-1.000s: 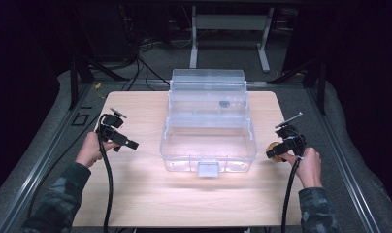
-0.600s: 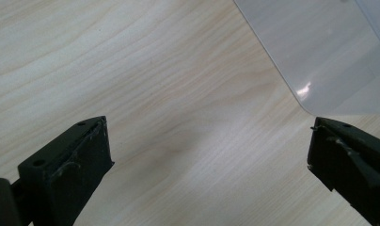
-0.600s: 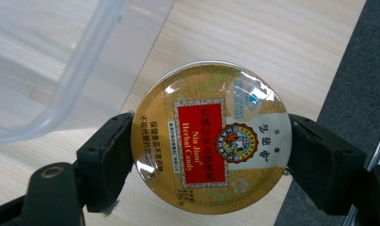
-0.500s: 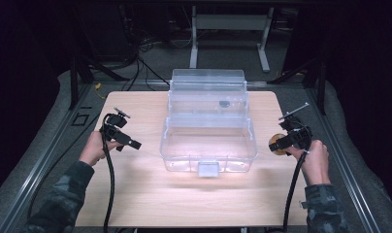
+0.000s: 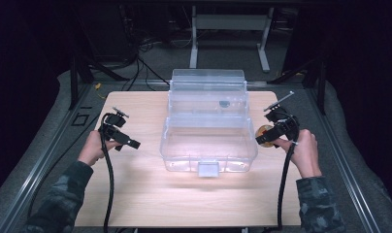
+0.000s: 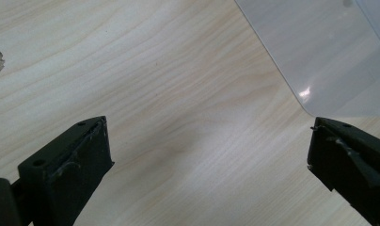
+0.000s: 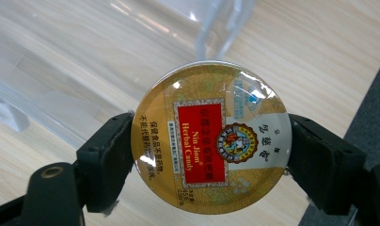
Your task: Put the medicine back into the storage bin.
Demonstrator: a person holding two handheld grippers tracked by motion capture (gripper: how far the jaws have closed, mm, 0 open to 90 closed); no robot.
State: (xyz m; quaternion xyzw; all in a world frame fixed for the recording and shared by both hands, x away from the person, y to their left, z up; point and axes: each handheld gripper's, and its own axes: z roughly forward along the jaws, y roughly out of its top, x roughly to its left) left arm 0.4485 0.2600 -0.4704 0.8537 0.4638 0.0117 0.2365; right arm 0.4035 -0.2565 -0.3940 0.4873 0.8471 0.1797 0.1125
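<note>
One round candy tin [image 7: 210, 136] sat squarely between the right gripper's [image 7: 210, 157] two black jaws, pinched at its opposite edges, label facing up. It was held just beside the right wall of the clear plastic box [image 5: 208, 131] above the wooden table [image 5: 150, 194]. The left gripper [image 6: 209, 155] hovered with jaws spread wide, empty, near the box's left corner.

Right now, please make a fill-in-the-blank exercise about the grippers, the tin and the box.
1. The right gripper holds a round ____ between its jaws.
2. The left gripper has its jaws ____ with nothing between them.
3. The clear box stands on the table with its lid ____.
4. The tin label reads Nin Jiom Herbal ____.

Missing words: tin; open; open; Candy
</note>
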